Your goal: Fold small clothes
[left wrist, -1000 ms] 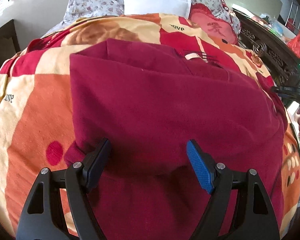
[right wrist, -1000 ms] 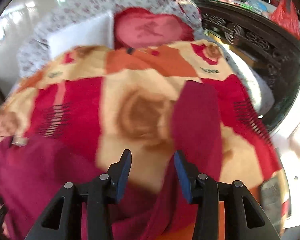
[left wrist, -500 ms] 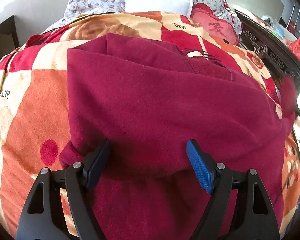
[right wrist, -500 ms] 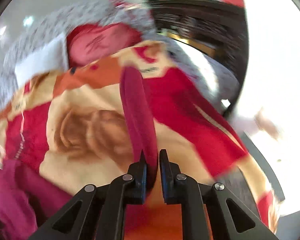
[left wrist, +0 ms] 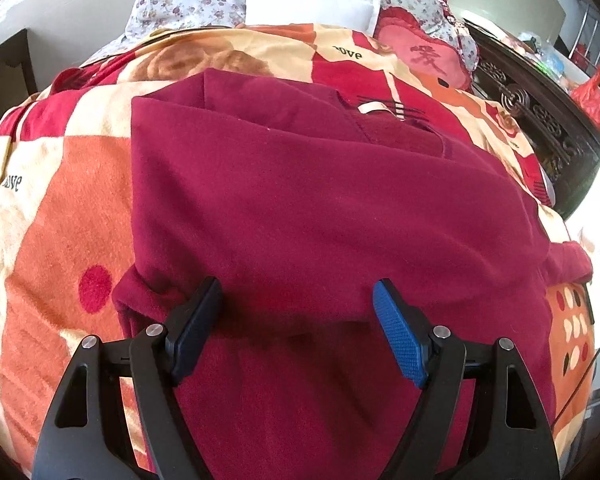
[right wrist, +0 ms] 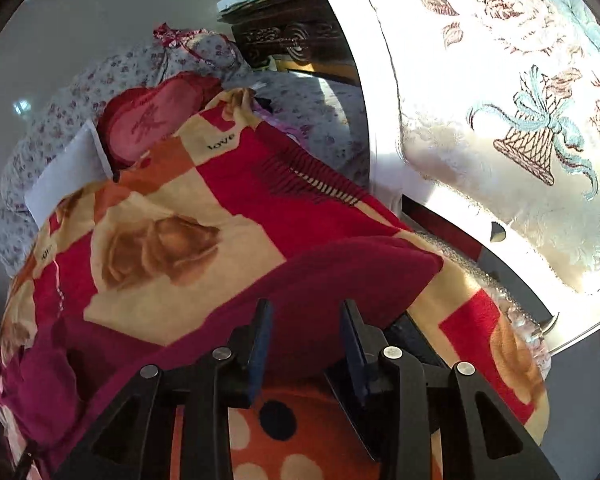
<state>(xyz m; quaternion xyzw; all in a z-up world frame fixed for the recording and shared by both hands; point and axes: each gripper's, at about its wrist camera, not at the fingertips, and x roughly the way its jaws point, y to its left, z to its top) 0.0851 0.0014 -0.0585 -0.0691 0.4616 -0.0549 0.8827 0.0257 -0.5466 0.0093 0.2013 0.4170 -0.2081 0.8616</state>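
Note:
A dark red garment (left wrist: pixel 300 208) lies spread on the patterned blanket (left wrist: pixel 52 240), its left part folded over the body, a white neck label (left wrist: pixel 374 107) at the far end. My left gripper (left wrist: pixel 298 320) is open just above the garment's near fold, touching nothing I can see. In the right wrist view the garment's sleeve (right wrist: pixel 340 276) lies flat on the blanket (right wrist: pixel 172 248), stretching away to the right. My right gripper (right wrist: pixel 306 340) is open over the sleeve, jaws either side of it.
Pillows (left wrist: pixel 312 4) and a red cushion (left wrist: pixel 424 60) lie at the bed's head. A dark carved wooden frame (left wrist: pixel 540 112) runs along the right side. A bright floral curtain (right wrist: pixel 520 120) hangs close on the right in the right wrist view.
My right gripper was shut on the sleeve half a second ago and held it up; now it is open and the sleeve lies flat. The left gripper has barely moved.

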